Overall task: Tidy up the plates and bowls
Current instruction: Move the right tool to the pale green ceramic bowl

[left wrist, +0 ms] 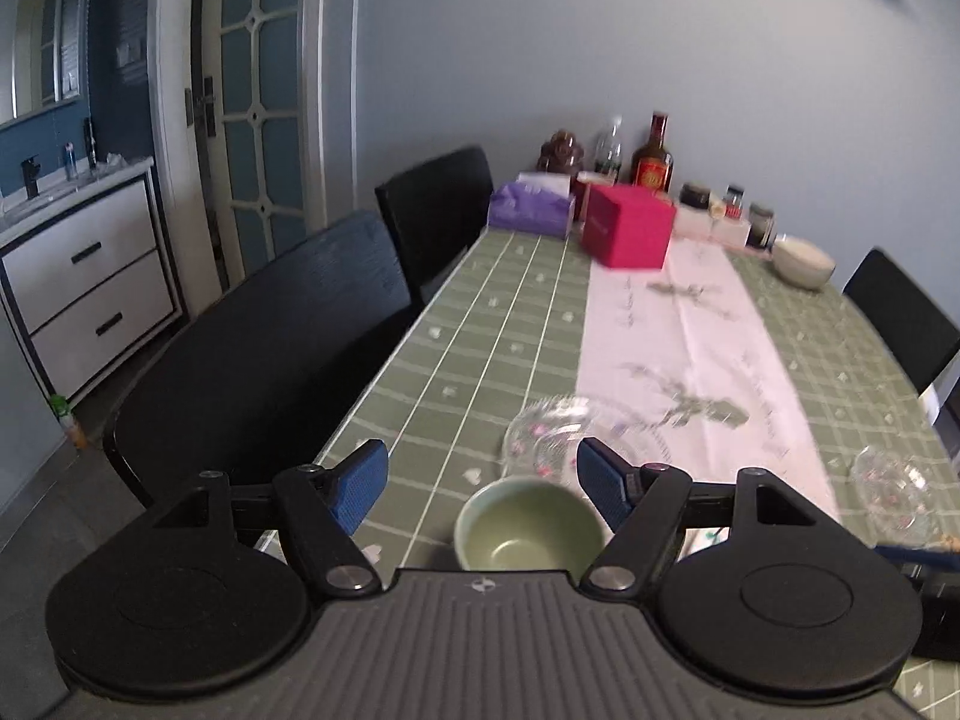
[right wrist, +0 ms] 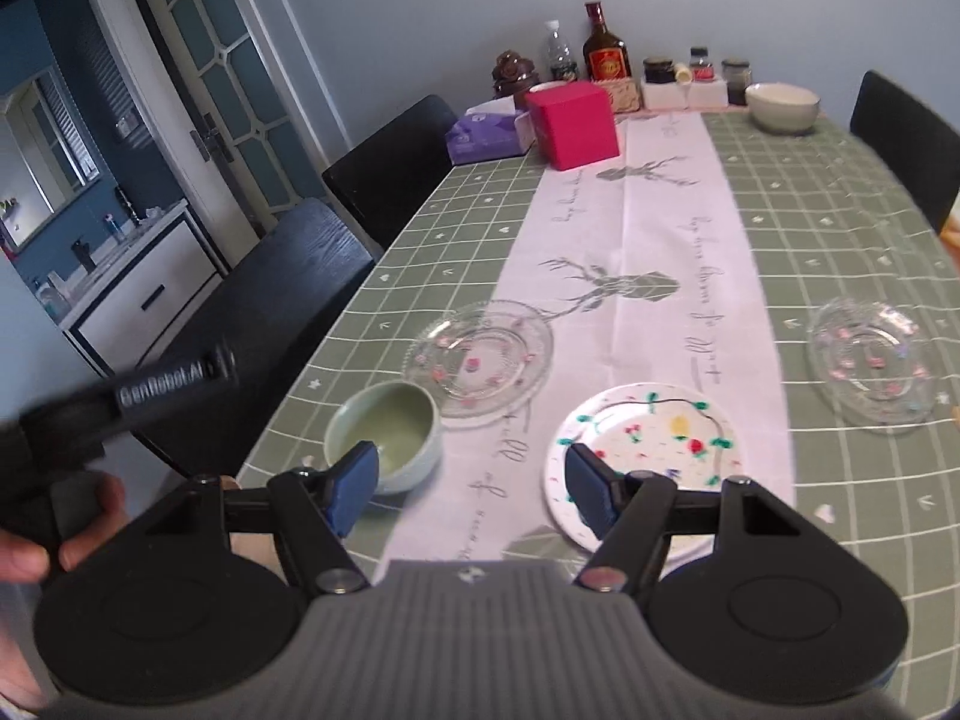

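Near the table's [right wrist: 840, 210] left edge sits a green bowl [right wrist: 384, 426], touching a glass plate [right wrist: 480, 357]; a painted plate [right wrist: 645, 456] lies right. Left gripper [left wrist: 483, 489] and right gripper [right wrist: 471, 492] gape wide, holding nothing.
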